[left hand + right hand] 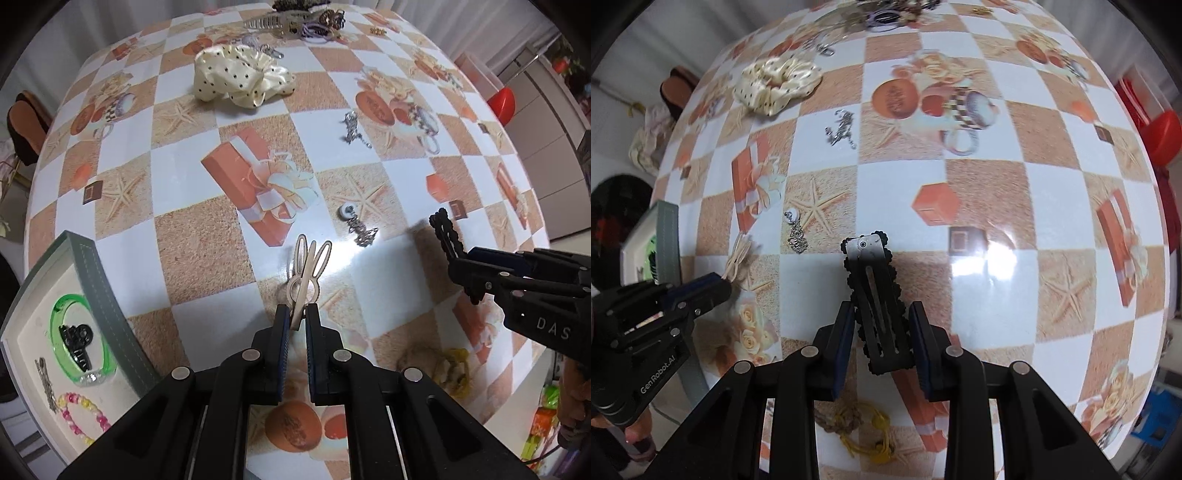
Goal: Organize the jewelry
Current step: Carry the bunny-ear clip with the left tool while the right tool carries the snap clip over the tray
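Left wrist view, nearest first: the left gripper point(297, 322) has its fingers point(281, 334) drawn narrow on the round end of a pale rabbit-ear hair clip point(309, 272), whose long axis runs straight forward from the fingertips, ears pointing away over the tabletop point(199, 243). It looks lifted clear of the surface, though the pictures do not settle that.

Just to the left and close in lies the open jewelry tray point(96, 280). It already holds a green bangle point(64, 338) with a black claw clip point(78, 341) inside its ring, a bead bracelet point(86, 411) and a thin silver piece point(46, 380). That tray is the relation that matters: it lies to the left of and slightly behind the left fingertips, so this arm is plainly the nearer one. I judge that its clip goes in by a short swing leftward, long axis turned along the tray's free floor.

Right wrist view: the right gripper point(882, 332) clasps a black scalloped snap clip point(877, 295) at its near end, fingers point(921, 347) closed on its sides, long axis pointing forward. The tray edge point(666, 236) sits far to its left, beyond the other gripper, so it probably has to wait or cross over.

Farther out, a small charm with chain point(356, 223), another silver chain point(352, 127), a cream dotted scrunchie point(240, 75) and a heap of hair ties point(317, 22) remain loose.
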`<state>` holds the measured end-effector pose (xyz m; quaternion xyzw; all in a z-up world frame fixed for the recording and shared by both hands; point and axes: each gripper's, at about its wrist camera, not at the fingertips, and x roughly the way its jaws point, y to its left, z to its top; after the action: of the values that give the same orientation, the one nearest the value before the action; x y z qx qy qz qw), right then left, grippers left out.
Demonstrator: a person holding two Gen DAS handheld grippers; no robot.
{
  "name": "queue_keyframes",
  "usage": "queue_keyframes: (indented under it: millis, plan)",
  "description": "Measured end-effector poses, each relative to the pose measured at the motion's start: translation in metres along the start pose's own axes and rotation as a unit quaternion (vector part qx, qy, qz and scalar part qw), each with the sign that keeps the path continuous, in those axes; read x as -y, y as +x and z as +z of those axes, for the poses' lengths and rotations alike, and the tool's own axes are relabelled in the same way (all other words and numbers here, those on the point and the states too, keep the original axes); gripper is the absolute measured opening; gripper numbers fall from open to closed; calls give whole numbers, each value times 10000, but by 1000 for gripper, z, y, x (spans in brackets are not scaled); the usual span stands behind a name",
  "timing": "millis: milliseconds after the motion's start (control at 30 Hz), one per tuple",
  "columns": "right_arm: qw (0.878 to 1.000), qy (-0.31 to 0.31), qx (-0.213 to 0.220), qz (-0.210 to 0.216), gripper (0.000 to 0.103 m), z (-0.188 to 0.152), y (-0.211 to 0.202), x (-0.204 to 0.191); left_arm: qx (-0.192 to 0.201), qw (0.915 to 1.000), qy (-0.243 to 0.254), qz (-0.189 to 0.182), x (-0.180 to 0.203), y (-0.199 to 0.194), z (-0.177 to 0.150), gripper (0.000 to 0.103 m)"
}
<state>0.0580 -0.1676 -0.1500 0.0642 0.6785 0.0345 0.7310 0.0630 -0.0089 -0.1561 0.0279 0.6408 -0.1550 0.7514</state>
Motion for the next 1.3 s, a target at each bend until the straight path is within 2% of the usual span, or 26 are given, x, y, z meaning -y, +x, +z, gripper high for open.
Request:
queue_keyframes:
  millis: [200, 433, 600, 800, 967, 1300]
  plan:
    - [9997, 148, 95, 167, 33, -7, -19, 18, 177, 9997, -150, -54, -3, -27, -11, 13]
    - [9991, 148, 191, 334, 33, -18, -44, 15, 419, 9982, -423, -66, -17, -58, -28, 13]
    - [9986, 11, 242, 480, 33, -19, -57, -1, 582, 9951, -793, -37, -36, -79, -50, 13]
    - [9966, -378, 214, 697, 33, -15, -61, -44, 697, 9891, -1297, 85, -67, -96, -84, 13]
    - [9922, -881, 96, 877, 33, -17, -56, -93, 724, 9798, -1849, 246, -101, -106, -122, 13]
    - [9730, -1964, -431, 1129, 33, -46, -22, -199, 541, 9587, -2737, 557, -153, -100, -195, 13]
